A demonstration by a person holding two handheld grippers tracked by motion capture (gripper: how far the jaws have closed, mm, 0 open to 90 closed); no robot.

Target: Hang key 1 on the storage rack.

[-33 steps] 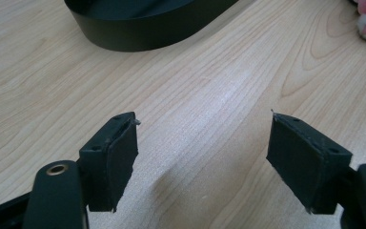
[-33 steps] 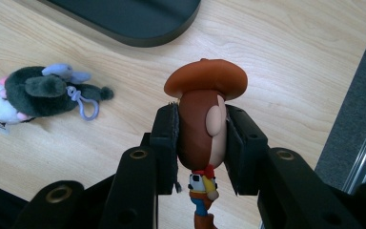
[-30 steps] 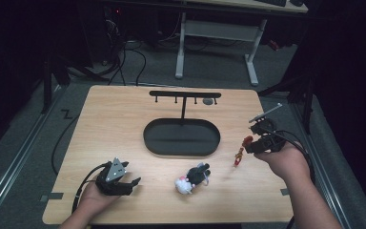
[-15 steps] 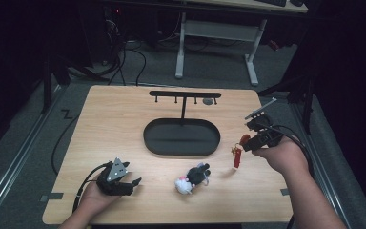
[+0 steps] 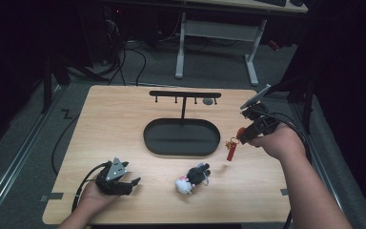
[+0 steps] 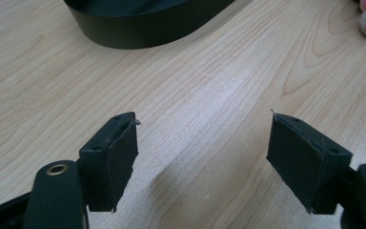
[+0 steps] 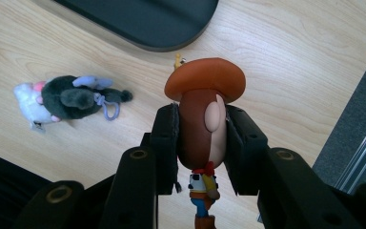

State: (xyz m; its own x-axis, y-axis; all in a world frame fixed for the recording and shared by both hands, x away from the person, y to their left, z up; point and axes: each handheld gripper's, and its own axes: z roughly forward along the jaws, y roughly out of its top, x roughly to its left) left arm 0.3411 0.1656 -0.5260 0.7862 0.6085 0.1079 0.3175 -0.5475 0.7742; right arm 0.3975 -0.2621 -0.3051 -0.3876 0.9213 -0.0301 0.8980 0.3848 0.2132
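A small cowboy figure (image 7: 202, 124) with a brown hat is clamped by its head between the pads of my right gripper (image 7: 201, 143). In the high view it dangles, red legs down, below the right gripper (image 5: 244, 135), above the table to the right of the black stand's oval base (image 5: 181, 137). My left gripper (image 5: 128, 183) rests near the front left of the table with its jaws wide apart. Nothing but bare wood lies between the left gripper's (image 6: 204, 157) pads.
The stand's bar with small hooks (image 5: 185, 94) rises over the oval base (image 7: 143, 19). A dark and white plush keychain (image 5: 192, 177) lies in front of the base, also seen as the plush (image 7: 71, 98) with a lilac loop. A desk frame stands behind the table.
My right hand has lifted and moved a little farther from the front edge with the cowboy figure in its grip. The left gripper has stayed put.
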